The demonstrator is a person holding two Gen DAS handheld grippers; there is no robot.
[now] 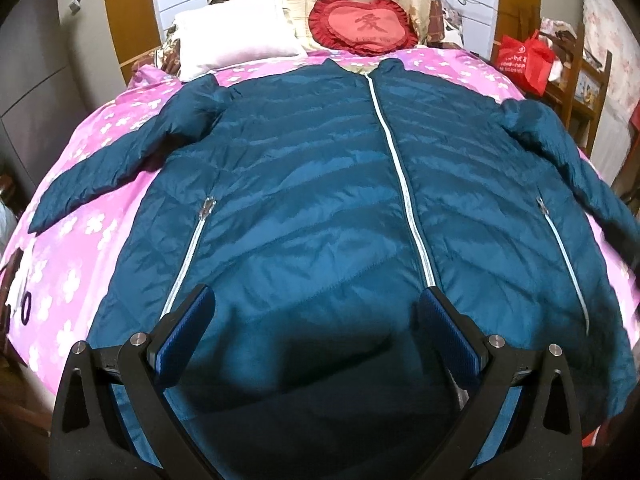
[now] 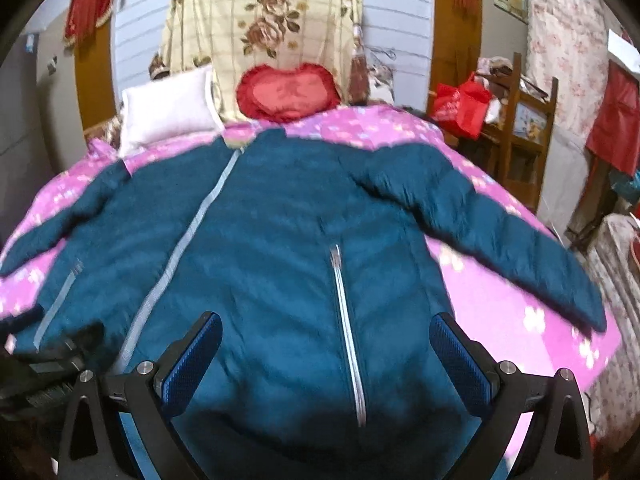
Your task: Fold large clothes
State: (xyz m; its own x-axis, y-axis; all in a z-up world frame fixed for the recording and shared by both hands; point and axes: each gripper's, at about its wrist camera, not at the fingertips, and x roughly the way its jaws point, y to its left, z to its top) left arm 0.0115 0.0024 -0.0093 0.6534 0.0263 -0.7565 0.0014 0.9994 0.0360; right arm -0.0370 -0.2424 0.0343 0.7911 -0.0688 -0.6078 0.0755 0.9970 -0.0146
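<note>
Left gripper point(image 1: 316, 308) spread wide, empty, over the hem of the jacket point(image 1: 320, 184), which lies flat, zipped, sleeves out on the bed point(image 1: 80, 248). Right gripper point(image 2: 326, 336) equally wide, empty, above the right pocket zip point(image 2: 348, 320).

Glossy quilted jacket point(image 1: 320, 168) on cotton bedspread point(image 1: 100, 200)

My left gripper point(image 1: 316, 304) has two black angled arms, each ending in a finger faced with a blue ribbed pad point(image 1: 188, 332). Round silver screws point(image 1: 138, 337) sit at the arm joints. My right gripper point(image 2: 325, 334) looks the same: black frame, blue textured pads point(image 2: 458, 356), silver screws point(image 2: 507, 367).
</note>
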